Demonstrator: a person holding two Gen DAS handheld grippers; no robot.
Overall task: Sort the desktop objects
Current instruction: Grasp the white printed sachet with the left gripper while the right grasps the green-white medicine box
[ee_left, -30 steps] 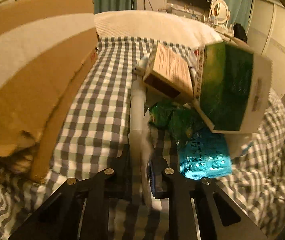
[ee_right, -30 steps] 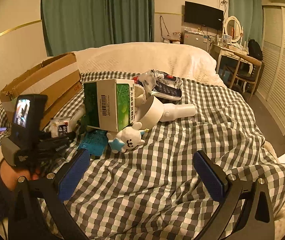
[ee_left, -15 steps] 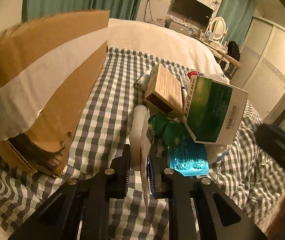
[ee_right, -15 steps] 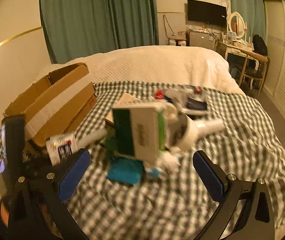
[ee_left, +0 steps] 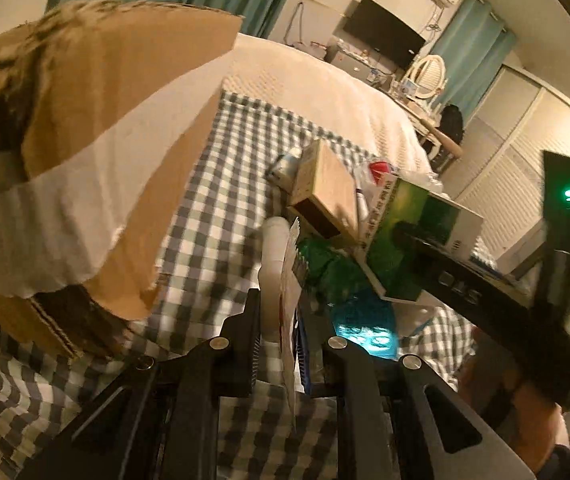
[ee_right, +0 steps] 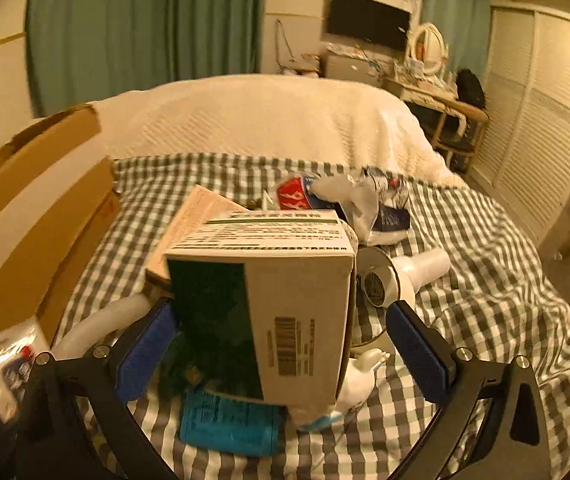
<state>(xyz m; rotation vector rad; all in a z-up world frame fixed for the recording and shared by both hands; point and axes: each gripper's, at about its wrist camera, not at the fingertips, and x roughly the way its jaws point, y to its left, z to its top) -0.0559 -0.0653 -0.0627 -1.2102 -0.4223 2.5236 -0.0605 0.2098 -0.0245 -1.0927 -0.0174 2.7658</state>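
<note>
Bedroom, dim warm light; work surface = bed w/ grey-white check cloth (ee_right: pixel 465 240), white quilt beyond.

Cardboard box (ee_left: pixel 85 152) open, lying up-left of left gripper (ee_left: pixel 277 328); prob. the sorting bin, hence close to hand.

Green-white carton (ee_right: pixel 261 300) directly ahead of right gripper (ee_right: pixel 281 340), standing betw. the two blue pads. Jaws wide apart: left pad at or nearly on the carton's dark face, right pad clear of it w/ a visible gap. Not gripped yet. Judged: lined up to close on it.

White funnel-like part (ee_right: pixel 401 276) just right of carton, beyond right pad. Teal blister pack (ee_right: pixel 229 420) under carton's near edge, below gripper line.

Left gripper nearly closed, pinching thin white sachet (ee_left: pixel 289 300) edge-on betw. fingers, lifted off cloth. Same sachet seen far left in right view. Judged: bound for the box.
</note>
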